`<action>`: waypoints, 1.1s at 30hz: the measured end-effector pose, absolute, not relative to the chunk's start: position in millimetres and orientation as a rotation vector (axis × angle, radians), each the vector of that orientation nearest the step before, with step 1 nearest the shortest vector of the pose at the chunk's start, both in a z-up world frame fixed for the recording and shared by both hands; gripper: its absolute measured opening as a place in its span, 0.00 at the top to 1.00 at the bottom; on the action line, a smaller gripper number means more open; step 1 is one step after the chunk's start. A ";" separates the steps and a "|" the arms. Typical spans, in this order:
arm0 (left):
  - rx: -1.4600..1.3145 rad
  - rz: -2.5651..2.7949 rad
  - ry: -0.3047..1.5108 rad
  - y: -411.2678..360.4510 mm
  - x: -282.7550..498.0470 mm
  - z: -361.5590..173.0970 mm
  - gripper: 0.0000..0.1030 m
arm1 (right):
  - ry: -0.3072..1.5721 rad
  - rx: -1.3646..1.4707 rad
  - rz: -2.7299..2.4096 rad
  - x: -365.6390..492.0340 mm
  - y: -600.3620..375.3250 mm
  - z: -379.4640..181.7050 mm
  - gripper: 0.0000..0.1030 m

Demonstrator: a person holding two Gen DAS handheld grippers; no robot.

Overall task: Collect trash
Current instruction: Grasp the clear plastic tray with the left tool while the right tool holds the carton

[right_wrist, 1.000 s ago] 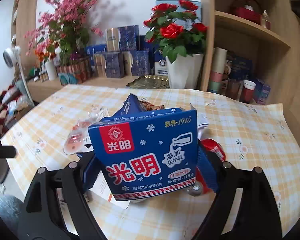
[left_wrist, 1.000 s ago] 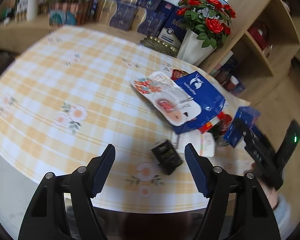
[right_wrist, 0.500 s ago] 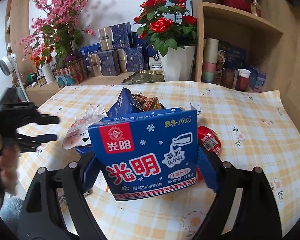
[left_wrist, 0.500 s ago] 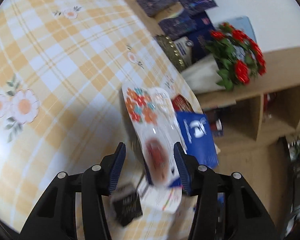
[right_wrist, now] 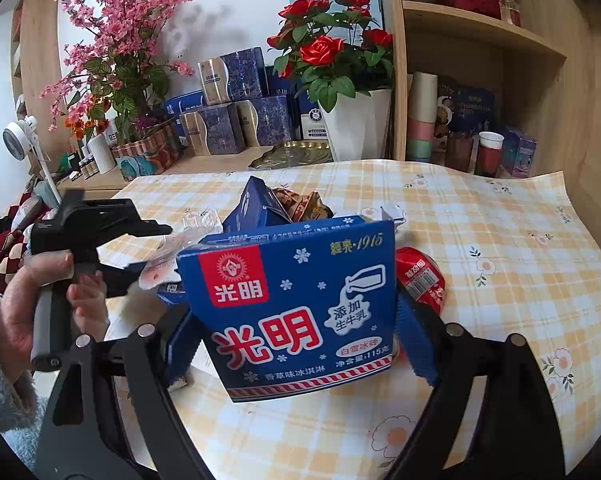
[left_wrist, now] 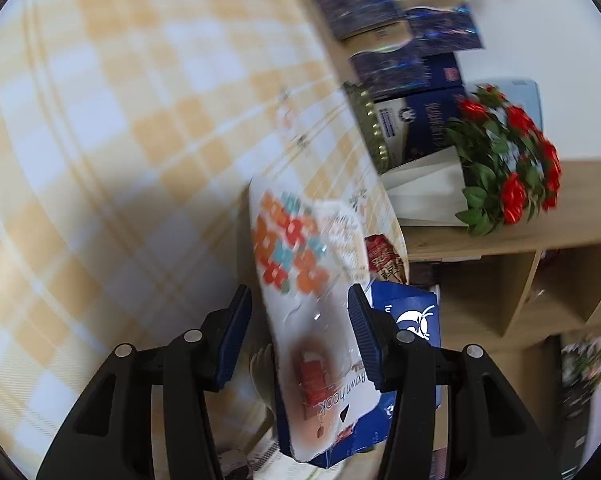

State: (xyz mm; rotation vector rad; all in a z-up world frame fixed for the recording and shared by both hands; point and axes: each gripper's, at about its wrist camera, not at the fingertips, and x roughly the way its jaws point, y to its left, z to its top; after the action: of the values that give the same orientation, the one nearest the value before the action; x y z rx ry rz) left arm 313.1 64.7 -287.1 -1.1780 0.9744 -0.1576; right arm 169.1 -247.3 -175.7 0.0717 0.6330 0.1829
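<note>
Right claw (right_wrist: pixel 296 332) pinches the blue ice-cream box (right_wrist: pixel 296 308) upright, just over the checked counter (right_wrist: pixel 500 240). Left claw (left_wrist: pixel 298 328) is spread w/ a white hook card (left_wrist: pixel 312 320) between its pads; can't tell if they touch it. Card lies on a blue carton (left_wrist: pixel 416 316). Red wrapper (right_wrist: pixel 420 276) sits right of the box. Rose pot (right_wrist: pixel 356 124) far back.

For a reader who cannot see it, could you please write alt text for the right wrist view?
The right gripper holds a blue ice-cream carton upright over a yellow checked tablecloth. At left, a person's hand brings the left gripper to a white wrapper in the litter behind the carton; a red rose pot and shelves stand beyond.
</note>
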 end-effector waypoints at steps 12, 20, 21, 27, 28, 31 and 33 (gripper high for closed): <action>-0.971 -0.222 0.851 54.1 318.1 -248.6 0.87 | 0.645 0.084 0.190 165.2 -250.1 -180.1 0.19; -0.779 -0.327 0.701 57.6 303.0 -178.4 0.91 | 0.634 0.104 0.198 160.0 -251.4 -176.6 0.19; -0.764 -0.333 0.697 57.6 299.3 -172.9 0.91 | 0.631 0.108 0.200 157.8 -251.8 -175.4 0.19; -0.611 -0.448 0.710 46.2 256.2 -137.0 0.91 | 0.625 0.130 0.213 142.6 -252.7 -165.6 0.19; -0.570 -0.469 0.716 42.5 244.1 -131.2 0.91 | 0.625 0.137 0.216 137.5 -253.0 -162.9 0.19; -0.491 -0.536 0.728 35.3 214.0 -118.4 0.91 | 0.627 0.160 0.224 122.8 -253.2 -157.7 0.19; -0.453 -0.584 0.739 31.8 191.9 -112.0 0.91 | 0.630 0.173 0.227 112.3 -252.6 -155.1 0.19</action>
State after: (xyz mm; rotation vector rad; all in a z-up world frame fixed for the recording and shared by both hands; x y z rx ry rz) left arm 191.9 31.8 -112.0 -0.4533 0.7393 -0.5837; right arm 112.3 -252.5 -155.1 0.1726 0.6304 0.2266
